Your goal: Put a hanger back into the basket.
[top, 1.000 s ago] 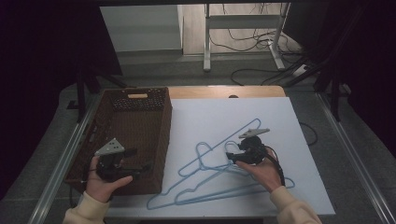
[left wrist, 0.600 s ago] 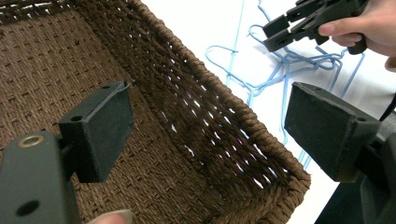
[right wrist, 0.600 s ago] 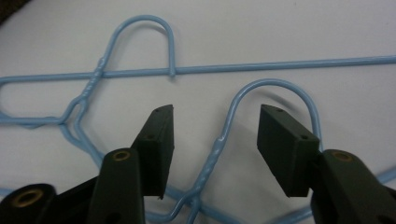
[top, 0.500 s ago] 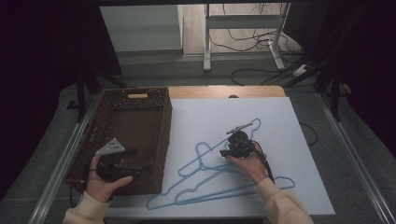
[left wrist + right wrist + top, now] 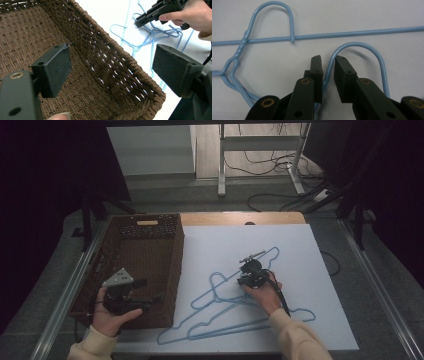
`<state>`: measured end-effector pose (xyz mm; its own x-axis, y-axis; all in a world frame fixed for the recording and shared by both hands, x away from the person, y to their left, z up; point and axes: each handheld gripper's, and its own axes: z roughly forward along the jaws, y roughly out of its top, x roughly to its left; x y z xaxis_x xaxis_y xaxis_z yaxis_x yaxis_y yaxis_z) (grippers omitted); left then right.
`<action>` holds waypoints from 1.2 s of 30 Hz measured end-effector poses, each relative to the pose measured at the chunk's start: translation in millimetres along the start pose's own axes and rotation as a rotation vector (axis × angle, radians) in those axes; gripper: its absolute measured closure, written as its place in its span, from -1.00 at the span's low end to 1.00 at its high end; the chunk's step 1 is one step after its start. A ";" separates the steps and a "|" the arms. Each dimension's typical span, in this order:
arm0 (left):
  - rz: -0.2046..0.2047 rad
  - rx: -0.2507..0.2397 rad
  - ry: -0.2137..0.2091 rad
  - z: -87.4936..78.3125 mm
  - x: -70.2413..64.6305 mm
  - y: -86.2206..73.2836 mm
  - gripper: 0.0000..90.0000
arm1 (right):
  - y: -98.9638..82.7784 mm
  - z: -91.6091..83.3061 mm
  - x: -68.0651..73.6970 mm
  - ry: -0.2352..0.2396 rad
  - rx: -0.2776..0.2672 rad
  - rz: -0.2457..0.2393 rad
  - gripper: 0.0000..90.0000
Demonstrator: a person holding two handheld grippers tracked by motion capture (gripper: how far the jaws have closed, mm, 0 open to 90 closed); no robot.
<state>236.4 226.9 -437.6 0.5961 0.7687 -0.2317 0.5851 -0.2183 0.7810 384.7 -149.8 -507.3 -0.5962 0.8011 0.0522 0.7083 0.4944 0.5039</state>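
Note:
Several light blue wire hangers (image 5: 240,325) lie overlapping on the white table top (image 5: 300,250). My right gripper (image 5: 248,269) is down on the pile, over one hanger's hook. In the right gripper view the hook's wire (image 5: 359,45) runs between the jaws of this gripper (image 5: 328,59). The jaws have just been closing, and a narrow gap still shows beside the wire. My left gripper (image 5: 147,292) hovers open over the near right corner of the brown woven basket (image 5: 167,265), with nothing between its pads (image 5: 53,68).
A second hanger's hook and twisted neck (image 5: 243,42) lie just beyond the right jaws. The basket's right wall (image 5: 120,57) borders the hanger pile. Cables and a metal stand's legs (image 5: 260,165) are on the floor behind the table.
My right gripper has shifted a little left and down onto the hangers, and its jaws have narrowed around the hook wire. The left hand has stayed put.

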 end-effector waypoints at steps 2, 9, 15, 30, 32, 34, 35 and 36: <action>0.000 0.000 0.000 -0.1 -0.1 0.0 -0.65 | 0.3 -0.8 -0.4 0.001 -0.005 0.017 0.78; 0.002 -0.005 0.000 -1.3 -0.3 0.6 -0.65 | 0.4 -12.1 -3.5 0.023 -0.056 0.072 0.89; 0.006 -0.010 -0.002 -2.0 -2.1 1.7 -0.65 | -0.5 -27.3 -2.3 0.033 -0.116 0.081 0.90; 0.034 -0.008 -0.029 5.4 -16.8 10.4 -0.65 | -9.0 -67.5 -2.8 0.091 -0.248 0.067 0.91; 0.043 -0.008 -0.040 7.9 -21.3 13.6 -0.65 | -10.8 -72.2 -2.6 0.097 -0.259 0.060 0.91; 0.050 -0.009 -0.048 9.6 -24.7 15.9 -0.65 | -11.1 -72.9 -2.4 0.098 -0.263 0.061 0.91; 0.055 -0.009 -0.052 10.7 -26.3 17.2 -0.65 | -11.9 -75.0 -2.6 0.101 -0.268 0.055 0.91; 0.058 -0.008 -0.055 11.7 -27.5 18.1 -0.64 | -12.5 -76.5 -2.5 0.104 -0.273 0.052 0.91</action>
<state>237.0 194.8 -423.9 0.6584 0.7205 -0.2177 0.5447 -0.2566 0.7984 348.5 -183.8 -447.7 -0.6072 0.7772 0.1651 0.6196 0.3332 0.7107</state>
